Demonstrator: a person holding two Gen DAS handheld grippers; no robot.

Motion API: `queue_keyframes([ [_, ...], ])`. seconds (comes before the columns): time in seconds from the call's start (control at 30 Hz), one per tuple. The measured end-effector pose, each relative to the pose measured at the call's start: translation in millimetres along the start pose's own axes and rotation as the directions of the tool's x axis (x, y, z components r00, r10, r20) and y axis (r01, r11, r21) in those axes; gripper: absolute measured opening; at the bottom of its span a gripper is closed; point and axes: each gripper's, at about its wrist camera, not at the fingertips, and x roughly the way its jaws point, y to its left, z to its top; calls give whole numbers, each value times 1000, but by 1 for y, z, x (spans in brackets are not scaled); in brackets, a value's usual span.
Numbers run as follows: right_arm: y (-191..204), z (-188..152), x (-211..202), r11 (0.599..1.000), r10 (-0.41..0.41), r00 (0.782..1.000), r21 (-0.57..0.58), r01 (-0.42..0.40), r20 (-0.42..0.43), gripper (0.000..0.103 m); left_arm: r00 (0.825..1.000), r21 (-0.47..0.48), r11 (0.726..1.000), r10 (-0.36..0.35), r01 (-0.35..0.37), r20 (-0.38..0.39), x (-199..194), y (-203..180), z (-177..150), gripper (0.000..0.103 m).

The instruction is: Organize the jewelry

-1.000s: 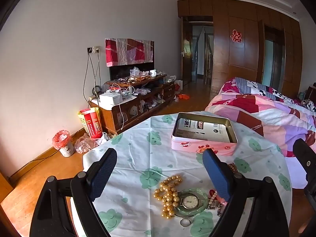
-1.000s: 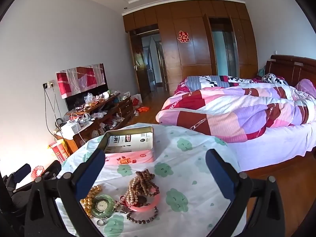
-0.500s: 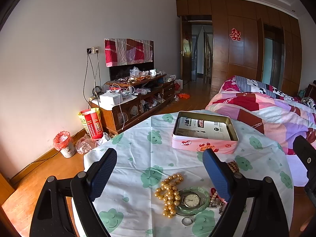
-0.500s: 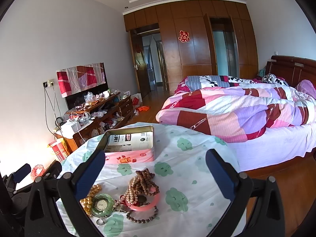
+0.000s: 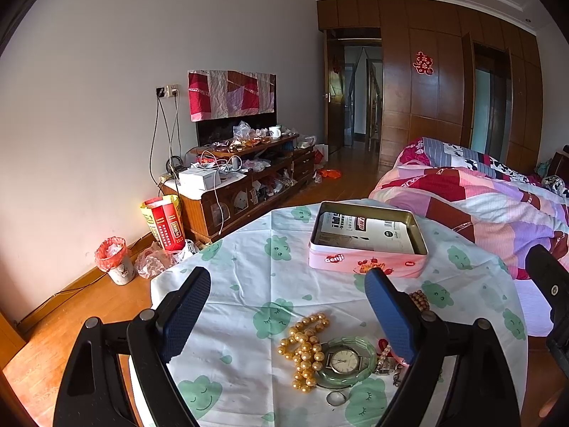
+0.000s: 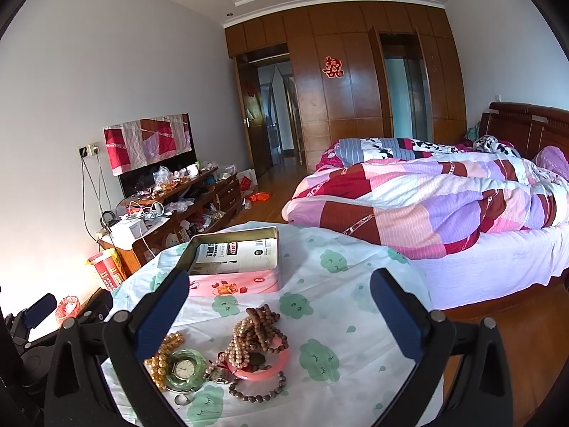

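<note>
Jewelry [image 6: 227, 352] heaped lower centre on our tablecloth [image 5: 249, 277], pink tin [image 5: 366, 242] above it; our left gripper [image 5: 288, 306] and right gripper [image 6: 281, 306] gape wide, holding nothing

On the desk [image 6: 355, 306], the open tin [image 6: 234, 267] stands at the far side. Nearer lies a heap: the bead necklace [image 5: 306, 347] left, the watch [image 5: 344, 360] inside a bangle [image 5: 370, 350] beside it, wooden beads [image 6: 259, 323] right. The bed [image 6: 462, 220] stands behind the desk, right.
</note>
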Motion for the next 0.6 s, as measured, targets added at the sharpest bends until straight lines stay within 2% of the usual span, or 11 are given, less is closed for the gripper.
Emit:
queue_keyframes([
  [0.6,0,0,0,1000,0,1000,1,0,1,103,1000,0,1000,0,0,0,0,-1,0,89],
])
